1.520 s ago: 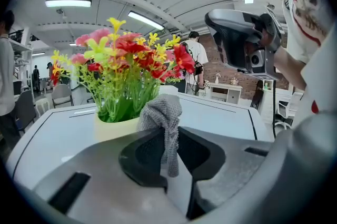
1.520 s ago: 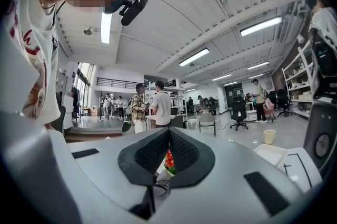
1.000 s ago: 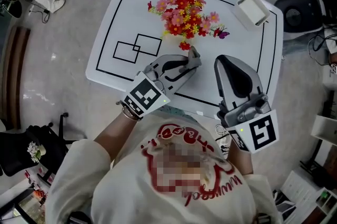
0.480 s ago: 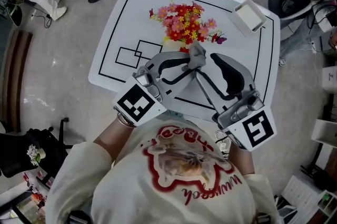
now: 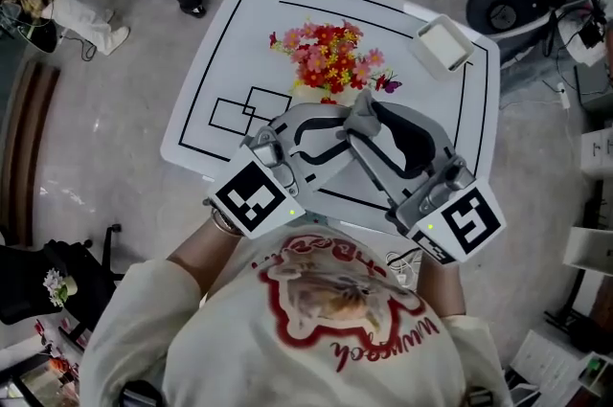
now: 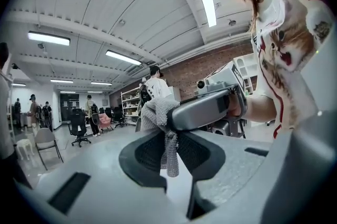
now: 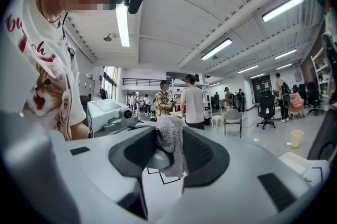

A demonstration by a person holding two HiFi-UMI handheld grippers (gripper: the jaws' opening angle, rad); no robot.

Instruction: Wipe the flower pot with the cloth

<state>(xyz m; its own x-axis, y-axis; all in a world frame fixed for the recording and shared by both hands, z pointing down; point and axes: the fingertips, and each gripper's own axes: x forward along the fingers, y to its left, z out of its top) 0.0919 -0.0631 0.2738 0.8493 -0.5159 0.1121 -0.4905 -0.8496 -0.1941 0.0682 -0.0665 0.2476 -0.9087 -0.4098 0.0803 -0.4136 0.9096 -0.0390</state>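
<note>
Grey knitted cloth (image 6: 157, 112): pinched in left hand-held gripper (image 6: 167, 136), above white worktop (image 5: 259, 32). Right hand-held gripper (image 7: 169, 146): jaws just opened wide, cloth between them. White flower pot of red-pink blooms (image 5: 330, 60): on worktop beyond.

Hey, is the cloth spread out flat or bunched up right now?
Bunched up: the cloth hangs as a crumpled wad, pinched in the jaws of the left gripper.

Grey knitted cloth (image 5: 360, 111), bunched and drooping, mid-frame in the head view, pinched at the tips of the left gripper (image 5: 351, 122). Flower pot (image 5: 321, 75), white, upright, upper centre, crammed with red, pink and yellow blooms, just above the cloth in frame.
</note>
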